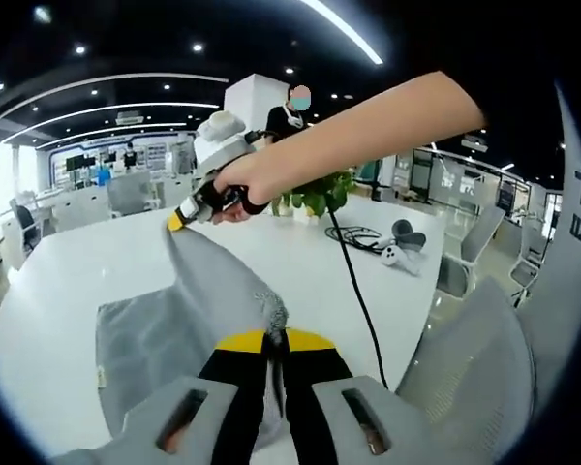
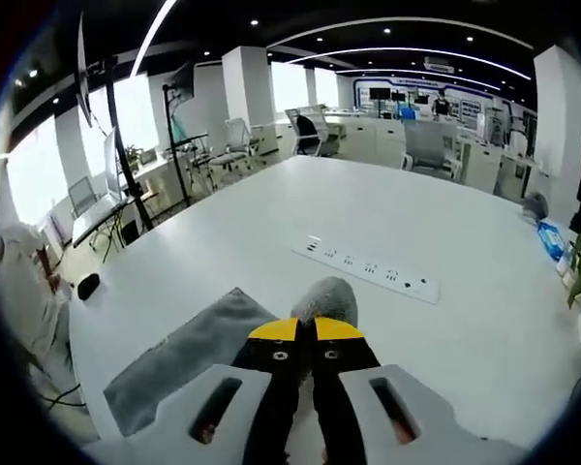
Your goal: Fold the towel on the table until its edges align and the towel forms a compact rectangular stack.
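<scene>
One gray towel, soft and finely textured, lay partly spread near an edge of the smooth white table, while two of its corners were lifted off the surface by two grippers. In the left gripper view, the left gripper, its two black jaws tipped in yellow, was clenched on a bunched, fuzzy tuft of the cloth, and a taut fold ran from there up to the right gripper, carried in a person's hand on a bare forearm, whose yellow tip pinched the towel's raised corner above the table. In the right gripper view, the right gripper had its two yellow-tipped jaws pressed together on a rounded puff of towel, with the rest of the cloth lying flat as a gray rectangle toward the table's near edge. One long white power strip lay on the table well apart from the towel. Toward the table's far edge in the left gripper view stood one leafy green plant, with one black cable trailing across the tabletop and a pair of white handheld controllers beside its coil. One gray mesh chair back stood off the table's edge.
</scene>
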`<action>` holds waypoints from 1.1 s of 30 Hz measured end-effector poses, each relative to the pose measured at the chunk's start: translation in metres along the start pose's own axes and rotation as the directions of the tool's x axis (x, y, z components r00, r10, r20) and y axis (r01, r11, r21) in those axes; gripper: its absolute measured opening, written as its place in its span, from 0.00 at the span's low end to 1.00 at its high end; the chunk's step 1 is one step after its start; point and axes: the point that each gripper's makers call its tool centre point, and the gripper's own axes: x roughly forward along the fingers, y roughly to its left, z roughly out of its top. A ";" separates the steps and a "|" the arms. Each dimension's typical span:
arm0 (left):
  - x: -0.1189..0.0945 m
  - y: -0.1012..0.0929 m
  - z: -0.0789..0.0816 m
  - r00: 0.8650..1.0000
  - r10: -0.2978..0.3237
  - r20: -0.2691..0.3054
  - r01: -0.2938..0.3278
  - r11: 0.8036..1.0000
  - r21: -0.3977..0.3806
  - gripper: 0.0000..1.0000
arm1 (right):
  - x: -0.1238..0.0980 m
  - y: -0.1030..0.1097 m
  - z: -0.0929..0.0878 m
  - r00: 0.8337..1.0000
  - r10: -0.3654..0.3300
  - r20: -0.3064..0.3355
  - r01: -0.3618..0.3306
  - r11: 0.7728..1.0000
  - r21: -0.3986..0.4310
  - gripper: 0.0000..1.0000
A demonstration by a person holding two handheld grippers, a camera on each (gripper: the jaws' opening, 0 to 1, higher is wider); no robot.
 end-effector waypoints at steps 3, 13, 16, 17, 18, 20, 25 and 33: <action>-0.006 0.006 -0.001 1.000 0.017 0.002 -0.017 1.000 -0.010 0.05 | 0.003 0.005 0.003 1.000 0.004 0.003 -0.004 1.000 0.000 0.01; -0.027 0.023 -0.009 0.997 0.072 -0.002 -0.072 0.996 -0.046 0.05 | 0.012 0.021 0.009 1.000 0.026 0.006 -0.026 1.000 -0.003 0.01; -0.033 0.029 -0.012 0.996 0.091 -0.003 -0.091 0.994 -0.059 0.05 | 0.014 0.027 0.010 0.999 0.036 0.007 -0.036 0.999 0.000 0.01; -0.034 0.030 -0.013 0.995 0.096 -0.002 -0.096 0.993 -0.064 0.05 | 0.015 0.029 0.011 0.999 0.040 0.008 -0.040 0.999 -0.002 0.01; -0.035 0.032 -0.013 0.995 0.101 -0.002 -0.101 0.993 -0.069 0.05 | 0.017 0.032 0.012 0.999 0.044 0.008 -0.044 0.999 -0.004 0.01; -0.038 0.035 -0.015 0.994 0.112 -0.006 -0.112 0.990 -0.081 0.05 | 0.020 0.036 0.013 0.999 0.050 0.007 -0.050 0.999 -0.006 0.01; -0.045 0.042 -0.016 0.990 0.139 -0.006 -0.139 0.986 -0.088 0.05 | 0.027 0.046 0.015 0.998 0.068 0.007 -0.068 0.998 -0.011 0.01; -0.054 0.054 -0.024 0.983 0.184 -0.012 -0.184 0.975 -0.126 0.05 | 0.034 0.056 0.017 0.996 0.089 0.006 -0.089 0.996 -0.011 0.01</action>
